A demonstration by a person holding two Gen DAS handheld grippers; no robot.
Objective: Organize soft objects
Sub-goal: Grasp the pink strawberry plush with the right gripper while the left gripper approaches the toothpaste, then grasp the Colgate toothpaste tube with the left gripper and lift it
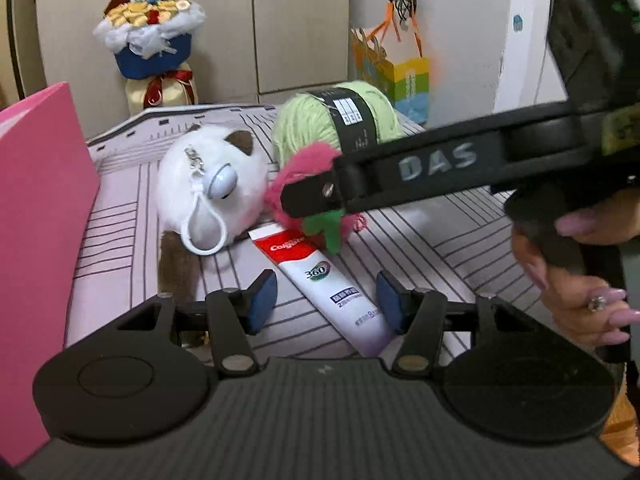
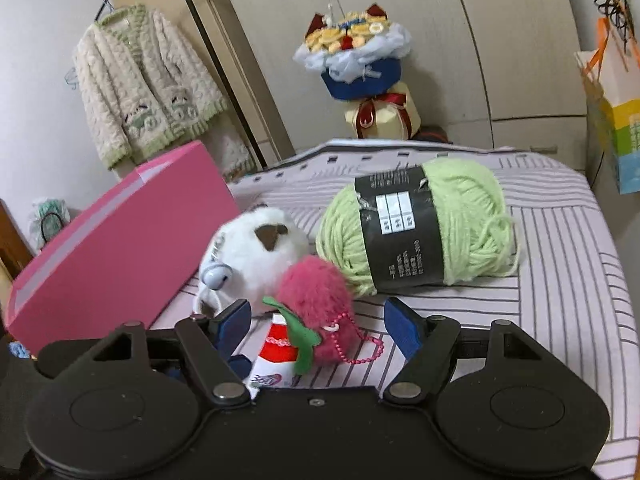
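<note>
On the striped bed sheet (image 1: 440, 248) lie a white plush ball (image 1: 208, 188) with a brown ear and key clip, a green yarn skein (image 1: 316, 124), a pink plush strawberry (image 1: 298, 168) and a Colgate toothpaste tube (image 1: 320, 276). My left gripper (image 1: 326, 302) is open low over the sheet, with the tube lying between its blue pads. My right gripper (image 2: 320, 328) is open around the pink strawberry (image 2: 316, 292), pads apart from it. One of its black fingers (image 1: 400, 176) crosses the left wrist view above the strawberry. The yarn (image 2: 472, 224) and white plush (image 2: 256, 248) sit just beyond.
A pink box (image 2: 120, 240) stands on the bed's left side, close to the white plush. A person's hand (image 1: 580, 300) holds the right gripper. Behind are wardrobe doors, a bouquet (image 2: 356, 60), a hanging cardigan (image 2: 144, 88) and a gift bag (image 2: 616, 120).
</note>
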